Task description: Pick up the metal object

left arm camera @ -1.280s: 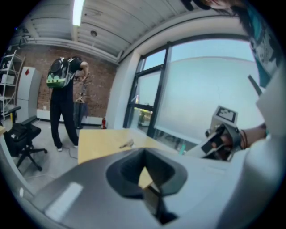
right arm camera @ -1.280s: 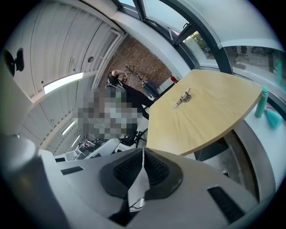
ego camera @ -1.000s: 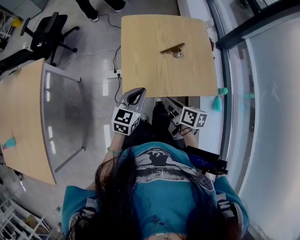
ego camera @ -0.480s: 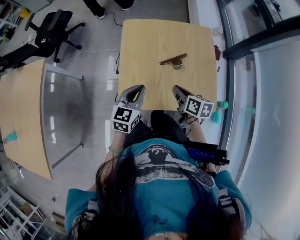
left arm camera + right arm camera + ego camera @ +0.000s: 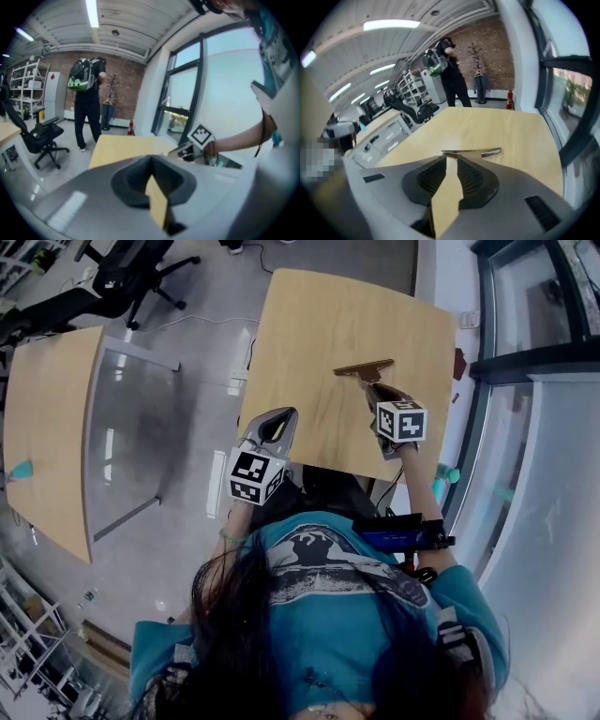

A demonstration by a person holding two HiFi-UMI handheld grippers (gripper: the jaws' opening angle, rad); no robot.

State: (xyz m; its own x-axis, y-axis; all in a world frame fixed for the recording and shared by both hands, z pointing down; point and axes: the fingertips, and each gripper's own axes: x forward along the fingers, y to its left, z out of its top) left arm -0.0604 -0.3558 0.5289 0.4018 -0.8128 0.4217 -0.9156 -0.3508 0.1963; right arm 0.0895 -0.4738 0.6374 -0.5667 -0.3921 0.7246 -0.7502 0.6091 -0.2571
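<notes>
Left gripper (image 5: 278,422) shut, right gripper (image 5: 377,393) extended forward, jaws just opening, empty.

The right gripper (image 5: 376,390) is hovering just beside the metal object (image 5: 364,368) on the table (image 5: 319,324), its empty jaws just opening. The left gripper (image 5: 280,420) is hovering at the edge.

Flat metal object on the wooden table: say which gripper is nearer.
Right. The right gripper sits just short of the flat metal object, its jaws just opening with nothing between. The left gripper is back at the wooden table's near edge.
</notes>
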